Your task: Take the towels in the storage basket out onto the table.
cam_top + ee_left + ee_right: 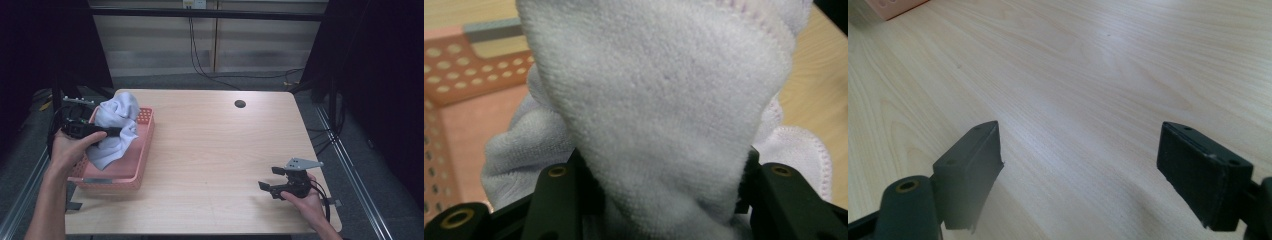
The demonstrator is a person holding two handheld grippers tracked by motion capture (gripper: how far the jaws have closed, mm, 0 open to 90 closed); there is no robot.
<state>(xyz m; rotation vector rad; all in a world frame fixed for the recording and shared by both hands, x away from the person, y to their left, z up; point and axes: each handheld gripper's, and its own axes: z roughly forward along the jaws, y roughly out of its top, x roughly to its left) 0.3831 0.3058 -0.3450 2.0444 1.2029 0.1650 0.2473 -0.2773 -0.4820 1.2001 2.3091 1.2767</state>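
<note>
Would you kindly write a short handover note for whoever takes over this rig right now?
Left gripper: shut on the white towel, holding it bunched above the pink basket at the table's left edge.
Right gripper: open and holding nothing, low over bare wood near the front right.
Done: towel gripped and partly raised; its lower folds hang into the basket.
Left: probably getting the towel clear onto the table.

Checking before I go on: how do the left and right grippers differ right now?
The left gripper is shut on the white towel over the pink basket; the right gripper stands open and empty. The left is raised, the right low over bare table. Both are hand-held, with black jaws.
</note>
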